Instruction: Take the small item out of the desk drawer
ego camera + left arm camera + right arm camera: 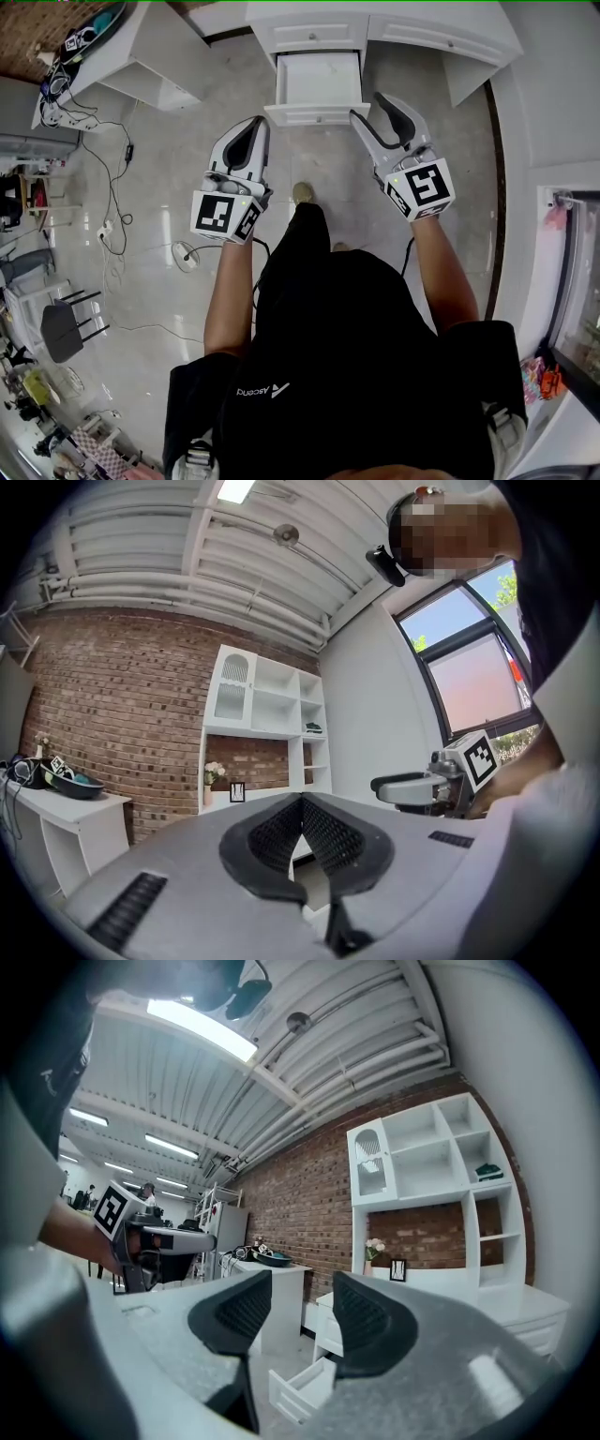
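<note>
The white desk (pixel 441 33) stands at the top of the head view with its middle drawer (pixel 317 82) pulled out over the floor. What I see of the drawer's inside is bare white, and no small item shows in any view. My right gripper (pixel 368 106) hovers just right of the drawer's front corner, its jaws open with nothing between them (pixel 302 1288). The drawer (pixel 305 1387) shows low down between its jaws. My left gripper (pixel 255 131) hangs left of the drawer and nearer to me. Its pads (pixel 323 832) meet at the tips on nothing.
A second white desk (pixel 141 56) with headphones and cables stands at the upper left. Cables (pixel 112 187) trail over the tiled floor beside a small round white object (pixel 185 255). A dark chair (pixel 66 328) is at the left. A white shelf unit (pixel 267 724) backs onto brick.
</note>
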A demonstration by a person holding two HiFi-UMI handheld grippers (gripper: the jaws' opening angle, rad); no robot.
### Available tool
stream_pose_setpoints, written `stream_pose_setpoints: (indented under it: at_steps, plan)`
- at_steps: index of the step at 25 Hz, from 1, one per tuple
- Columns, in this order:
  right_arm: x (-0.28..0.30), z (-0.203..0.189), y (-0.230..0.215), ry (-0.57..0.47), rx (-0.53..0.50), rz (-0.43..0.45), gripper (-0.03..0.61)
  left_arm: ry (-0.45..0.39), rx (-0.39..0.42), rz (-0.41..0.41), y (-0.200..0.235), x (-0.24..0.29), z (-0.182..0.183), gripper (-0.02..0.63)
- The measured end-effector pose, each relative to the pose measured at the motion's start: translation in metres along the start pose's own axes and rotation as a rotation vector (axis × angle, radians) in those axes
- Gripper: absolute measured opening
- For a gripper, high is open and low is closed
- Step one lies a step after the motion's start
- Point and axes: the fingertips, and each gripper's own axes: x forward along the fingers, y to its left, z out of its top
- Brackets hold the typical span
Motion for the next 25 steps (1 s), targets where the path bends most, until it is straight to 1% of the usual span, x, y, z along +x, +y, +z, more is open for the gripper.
stream_pose_setpoints:
  at_steps: [5,8,12,16,19,23,25]
  plan:
    - [0.054,-0.027,-0.025,0.057,-0.006,-0.012,0.193,-0.003,-0.003,-0.011,0.046,0.041,-0.015,-0.002]
    - [0.099,-0.043,-0.041,0.109,-0.017,-0.019,0.193,-0.012,-0.006,-0.025,0.088,0.074,-0.023,-0.002]
    - [0.165,-0.077,-0.067,0.192,-0.013,-0.03,0.193,-0.008,-0.013,-0.047,0.149,0.122,-0.046,-0.002]
    - [0.23,-0.116,-0.088,0.281,-0.006,-0.039,0.193,0.011,-0.025,-0.074,0.206,0.168,-0.074,-0.002]
    - [0.272,-0.147,-0.099,0.369,-0.007,-0.041,0.193,0.036,-0.046,-0.094,0.242,0.196,-0.096,-0.002]
    - [0.317,-0.202,-0.117,0.509,0.002,-0.032,0.195,0.051,-0.076,-0.124,0.274,0.229,-0.129,-0.002]
    - [0.335,-0.234,-0.129,0.563,0.007,-0.027,0.198,0.083,-0.091,-0.121,0.287,0.243,-0.153,-0.002]
